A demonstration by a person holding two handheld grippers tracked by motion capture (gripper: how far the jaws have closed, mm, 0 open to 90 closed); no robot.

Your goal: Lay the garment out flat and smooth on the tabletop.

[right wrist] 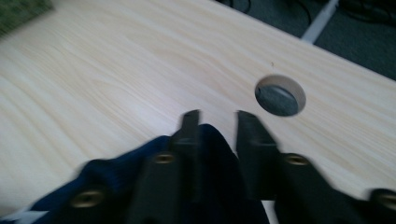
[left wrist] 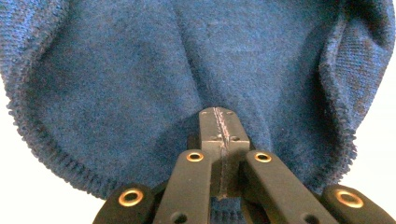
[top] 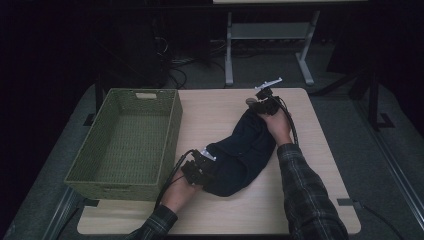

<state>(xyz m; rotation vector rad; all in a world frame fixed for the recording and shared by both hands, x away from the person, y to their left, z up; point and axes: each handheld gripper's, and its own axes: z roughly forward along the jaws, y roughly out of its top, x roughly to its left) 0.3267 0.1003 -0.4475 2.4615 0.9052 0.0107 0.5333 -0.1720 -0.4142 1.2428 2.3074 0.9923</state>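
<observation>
Item: dark blue garment [top: 242, 152], on bench [top: 320, 165] right of wicker basket [top: 125, 142]. Left gripper [left wrist: 219, 140] jaws clamped on fabric; right gripper [right wrist: 215, 135] jaws apart astride far end. Advice: close right before lifting.

Fuzzy knit cloth garment [left wrist: 140, 70], matt pale wood table [right wrist: 116, 60], woven basket [top: 125, 145]

A dim room with grey carpet [top: 350, 120] and a metal-legged desk frame [top: 270, 35] behind.
</observation>
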